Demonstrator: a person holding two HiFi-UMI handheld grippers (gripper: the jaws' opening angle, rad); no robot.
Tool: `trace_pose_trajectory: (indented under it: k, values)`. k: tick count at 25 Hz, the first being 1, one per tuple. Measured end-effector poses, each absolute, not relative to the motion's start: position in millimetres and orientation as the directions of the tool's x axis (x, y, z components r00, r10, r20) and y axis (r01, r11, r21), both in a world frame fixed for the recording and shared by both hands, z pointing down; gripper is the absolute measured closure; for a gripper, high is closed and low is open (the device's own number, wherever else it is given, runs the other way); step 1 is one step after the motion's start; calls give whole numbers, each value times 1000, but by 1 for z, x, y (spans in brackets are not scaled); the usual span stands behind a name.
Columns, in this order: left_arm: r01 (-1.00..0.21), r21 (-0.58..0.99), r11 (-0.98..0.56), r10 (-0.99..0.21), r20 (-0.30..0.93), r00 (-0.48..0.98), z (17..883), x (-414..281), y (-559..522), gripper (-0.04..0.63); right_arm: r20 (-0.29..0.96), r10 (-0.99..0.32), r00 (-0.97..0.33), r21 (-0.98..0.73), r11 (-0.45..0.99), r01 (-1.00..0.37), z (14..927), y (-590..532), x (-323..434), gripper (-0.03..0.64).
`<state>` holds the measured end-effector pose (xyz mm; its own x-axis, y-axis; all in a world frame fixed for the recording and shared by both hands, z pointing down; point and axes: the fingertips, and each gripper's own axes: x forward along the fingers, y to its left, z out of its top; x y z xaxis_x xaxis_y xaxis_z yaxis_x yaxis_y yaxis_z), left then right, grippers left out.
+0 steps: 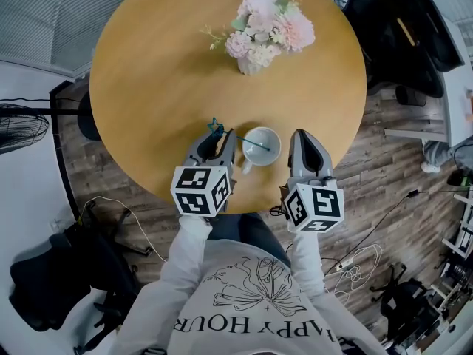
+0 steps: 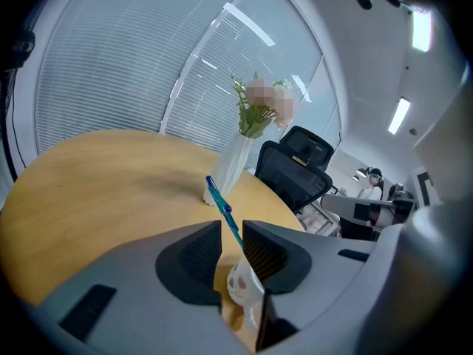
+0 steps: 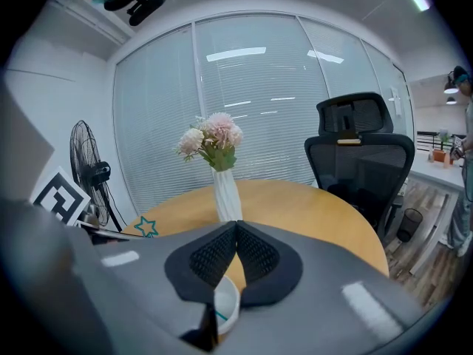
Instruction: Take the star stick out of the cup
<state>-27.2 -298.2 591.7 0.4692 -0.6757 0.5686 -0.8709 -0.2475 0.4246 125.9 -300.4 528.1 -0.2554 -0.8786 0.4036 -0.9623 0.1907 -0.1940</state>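
Observation:
A white cup point(image 1: 261, 146) stands near the front edge of the round wooden table point(image 1: 148, 87). A teal star stick point(image 1: 215, 129) leans out of it to the left. In the left gripper view the stick point(image 2: 222, 209) runs up between the pads of my left gripper point(image 2: 231, 244), which stands open with a gap on either side of the stick; the cup point(image 2: 244, 287) shows just below. My right gripper point(image 1: 299, 135) hovers right of the cup. In its own view the right gripper point(image 3: 236, 228) is shut on nothing, with the cup point(image 3: 225, 302) under it and the star point(image 3: 145, 226) at the left.
A white vase of pink flowers point(image 1: 250, 65) stands at the far side of the table. Black office chairs point(image 1: 399, 28) are beyond the right rim, a fan point(image 1: 18, 128) at the left, and cables point(image 1: 355, 261) lie on the wood floor.

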Motion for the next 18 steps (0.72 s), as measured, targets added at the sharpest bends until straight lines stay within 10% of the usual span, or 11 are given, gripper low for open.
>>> trace_pose_trajectory:
  k: [18]
  values:
    - [-849,470,-242,-700,522,488,575,-18,-292,555,382,-889,-254,-207,185,-961,519,-294,137,606]
